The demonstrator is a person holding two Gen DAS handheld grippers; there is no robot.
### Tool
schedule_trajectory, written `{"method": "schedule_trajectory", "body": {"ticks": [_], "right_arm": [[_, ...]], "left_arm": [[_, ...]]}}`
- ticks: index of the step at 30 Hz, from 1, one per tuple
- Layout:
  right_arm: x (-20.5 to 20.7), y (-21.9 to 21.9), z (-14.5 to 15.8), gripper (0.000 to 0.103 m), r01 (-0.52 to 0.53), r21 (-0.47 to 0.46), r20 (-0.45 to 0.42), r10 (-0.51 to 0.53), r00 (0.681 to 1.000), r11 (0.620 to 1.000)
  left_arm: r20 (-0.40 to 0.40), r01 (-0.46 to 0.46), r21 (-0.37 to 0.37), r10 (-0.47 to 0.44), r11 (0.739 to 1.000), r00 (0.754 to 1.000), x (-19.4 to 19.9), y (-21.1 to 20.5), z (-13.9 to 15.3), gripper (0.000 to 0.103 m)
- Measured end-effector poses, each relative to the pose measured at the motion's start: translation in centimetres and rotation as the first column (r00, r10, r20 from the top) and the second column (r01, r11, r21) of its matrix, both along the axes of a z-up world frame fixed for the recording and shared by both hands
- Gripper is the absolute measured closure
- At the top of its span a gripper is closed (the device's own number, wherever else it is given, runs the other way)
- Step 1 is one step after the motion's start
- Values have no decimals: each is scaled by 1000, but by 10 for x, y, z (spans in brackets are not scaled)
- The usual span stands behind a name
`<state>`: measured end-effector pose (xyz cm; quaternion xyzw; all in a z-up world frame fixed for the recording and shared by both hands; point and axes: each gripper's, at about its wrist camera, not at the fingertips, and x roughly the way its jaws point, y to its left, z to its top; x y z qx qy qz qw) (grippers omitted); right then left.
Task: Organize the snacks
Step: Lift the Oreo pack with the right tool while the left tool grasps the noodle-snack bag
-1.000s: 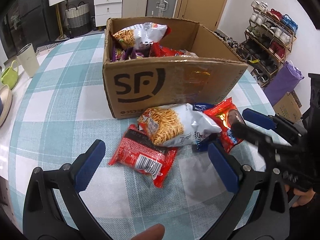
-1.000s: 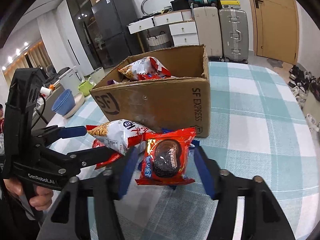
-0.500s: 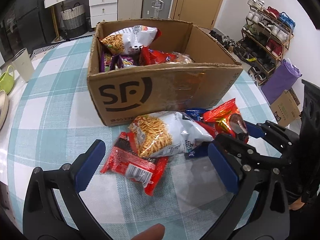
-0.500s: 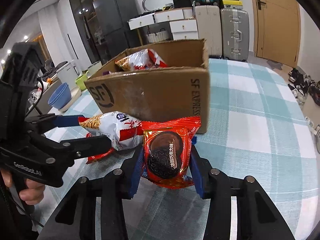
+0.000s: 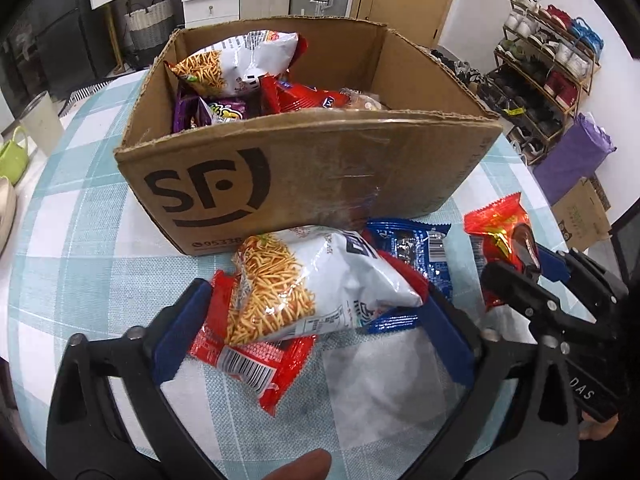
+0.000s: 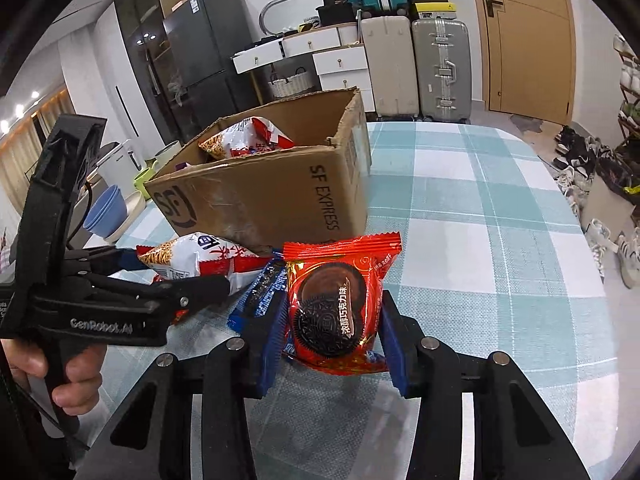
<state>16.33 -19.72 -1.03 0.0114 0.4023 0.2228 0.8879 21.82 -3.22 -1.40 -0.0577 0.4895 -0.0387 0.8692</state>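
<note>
Right hand-held gripper [image 6: 331, 334] clamps red cookie packet [image 6: 338, 312], lifted for cardboard box [image 6: 264, 204] upper left; left hand-held gripper [image 5: 316, 332] open, straddling noodle-snack bag [image 5: 312, 284].

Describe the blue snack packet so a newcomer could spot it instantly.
Find the cardboard SF box on the checked tablecloth. In front of its near wall lies a small pile; the blue snack packet sits partly under the white noodle-snack bag, the only blue wrapper there.

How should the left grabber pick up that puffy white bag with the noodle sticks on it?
Grip the white snack bag across its puffy middle, coming straight forward from the near side. It lies crosswise on a red packet, with both long sides free, and the left gripper already has its open jaws on either side. Squeezing gently would probably spare the sticks inside.
</note>
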Motion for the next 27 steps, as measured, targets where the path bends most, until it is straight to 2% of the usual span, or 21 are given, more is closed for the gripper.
{"method": "schedule_trajectory", "body": {"ticks": [2, 6, 9, 11, 15, 27], "right_arm": [[0, -1, 0, 59, 3, 1, 2, -3, 1000, 1000], [-1, 1, 2, 59, 0, 2, 6, 0, 1000, 1000], [-3, 2, 3, 59, -3, 4, 9, 3, 1000, 1000], [-4, 2, 4, 59, -3, 5, 11, 2, 1000, 1000], [-7, 0, 7, 59, 0, 4, 20, 0, 1000, 1000], [-19, 6, 22, 59, -6, 4, 54, 6, 999, 1000]], "left_arm": [[1, 3, -12, -3, 1000, 1000, 1, 1, -1, 13], [31, 18, -37, -17, 999, 999, -2, 5, 2, 24], [39, 32, -84, -29, 996, 999, -4, 9, 1, 38], [47, 27, -75, -24, 997, 999, -6, 10, 1, 39], [59, 27, -86, -22, 996, 998, -10, 14, 3, 48], [96, 6, -114, 5, 993, 995, -36, 37, 17, 50]]}}
